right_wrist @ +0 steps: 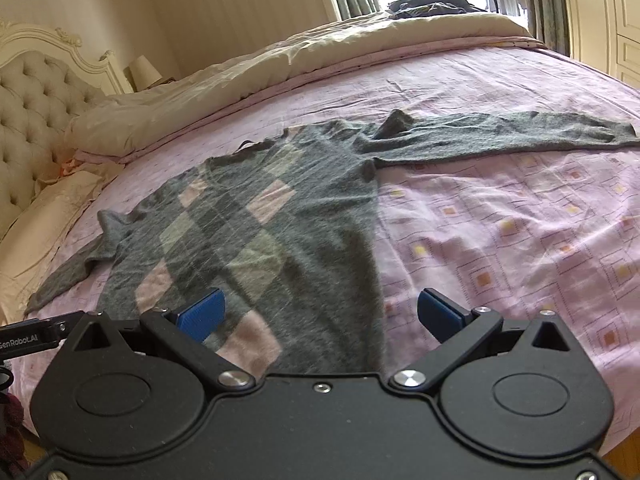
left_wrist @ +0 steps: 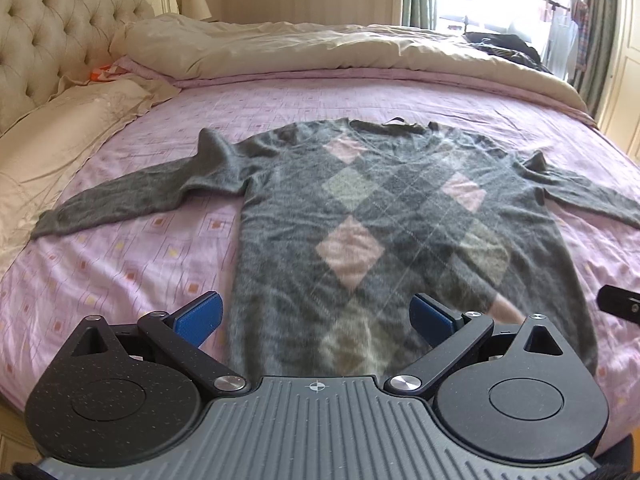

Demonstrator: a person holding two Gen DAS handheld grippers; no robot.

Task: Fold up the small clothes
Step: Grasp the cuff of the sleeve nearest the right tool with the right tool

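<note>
A grey argyle sweater (left_wrist: 360, 216) with pink and pale diamonds lies flat, front up, on the pink patterned bedsheet (left_wrist: 120, 264), both sleeves spread out sideways. It also shows in the right wrist view (right_wrist: 256, 224). My left gripper (left_wrist: 316, 318) is open and empty, hovering over the sweater's hem near its left side. My right gripper (right_wrist: 320, 312) is open and empty, over the hem's right side edge. The right gripper's tip shows at the left wrist view's right edge (left_wrist: 618, 304).
A beige duvet (left_wrist: 300, 48) is bunched along the far side of the bed. A tufted headboard (left_wrist: 44, 32) and pillows (left_wrist: 68, 120) are at left. Dark clothes (right_wrist: 432, 0) lie near the window. A wardrobe (right_wrist: 608, 16) stands at right.
</note>
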